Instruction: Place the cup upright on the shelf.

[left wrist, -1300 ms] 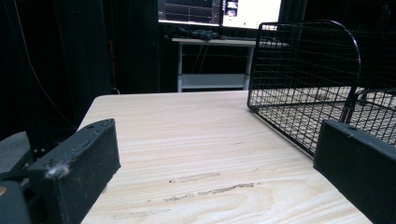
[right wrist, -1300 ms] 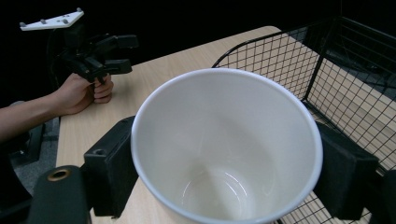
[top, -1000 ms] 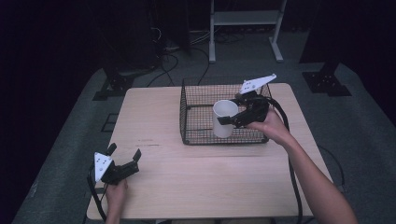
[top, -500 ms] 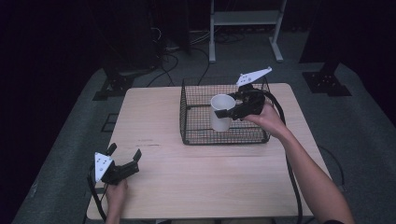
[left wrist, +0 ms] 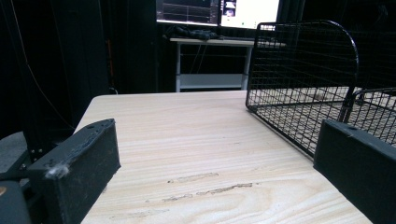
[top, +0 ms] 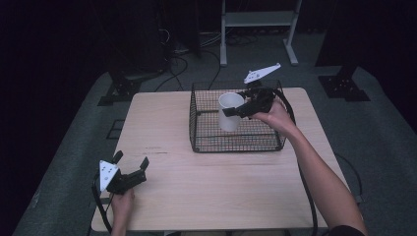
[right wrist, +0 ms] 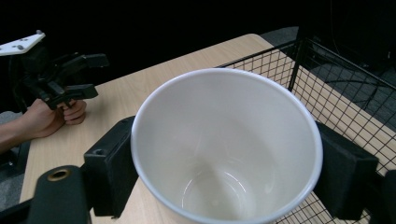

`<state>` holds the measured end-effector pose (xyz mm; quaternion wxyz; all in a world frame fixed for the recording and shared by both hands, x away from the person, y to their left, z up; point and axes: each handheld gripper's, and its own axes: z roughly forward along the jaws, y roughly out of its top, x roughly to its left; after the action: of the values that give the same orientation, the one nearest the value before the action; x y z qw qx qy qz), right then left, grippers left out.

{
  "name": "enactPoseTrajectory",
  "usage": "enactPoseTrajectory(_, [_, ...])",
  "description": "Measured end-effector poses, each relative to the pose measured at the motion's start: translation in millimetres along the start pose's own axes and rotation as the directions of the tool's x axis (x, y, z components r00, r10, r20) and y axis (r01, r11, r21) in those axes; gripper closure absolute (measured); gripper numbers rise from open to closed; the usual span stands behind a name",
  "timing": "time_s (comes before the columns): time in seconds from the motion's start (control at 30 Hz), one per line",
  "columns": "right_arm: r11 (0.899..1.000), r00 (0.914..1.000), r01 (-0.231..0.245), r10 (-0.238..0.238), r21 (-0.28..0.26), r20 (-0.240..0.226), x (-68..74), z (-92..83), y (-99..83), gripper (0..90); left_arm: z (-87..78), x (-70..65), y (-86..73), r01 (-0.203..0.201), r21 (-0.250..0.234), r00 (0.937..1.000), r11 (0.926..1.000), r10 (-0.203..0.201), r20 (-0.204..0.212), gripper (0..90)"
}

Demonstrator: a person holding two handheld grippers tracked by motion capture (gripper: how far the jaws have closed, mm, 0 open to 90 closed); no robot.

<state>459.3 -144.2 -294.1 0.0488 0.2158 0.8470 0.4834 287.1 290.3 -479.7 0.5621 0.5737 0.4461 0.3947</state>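
A white cup (top: 230,111) hangs upright above the inside of a black wire basket (top: 206,142) at the table's far middle, with my right gripper (top: 237,110) shut on it. In the right gripper view the cup (right wrist: 224,144) is empty and both black jaws press on its sides, over the basket's mesh (right wrist: 345,102). My left gripper (top: 130,169) rests open at the table's near left corner, held by a hand, with nothing between its jaws. The left gripper view looks across bare wood toward the basket (left wrist: 303,79).
The light wooden table (top: 216,191) has bare room in front of and left of the basket. A white metal stand (top: 258,19) and cables lie on the dark floor behind. Monitors (left wrist: 219,11) glow in the far background.
My right gripper has lifted the cup up and toward the back of the basket. The left gripper has stayed still.
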Motion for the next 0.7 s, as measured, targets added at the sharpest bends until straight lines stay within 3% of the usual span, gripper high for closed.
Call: enactPoseTrajectory(0.7, [0.998, 0.998, -0.054, 0.053, 0.017, 0.035, -33.9, 21.0, -4.2, 18.6, -0.1, -0.2, 0.0, -0.001, 0.001, 1.0, 1.0, 0.001, 0.001, 0.0])
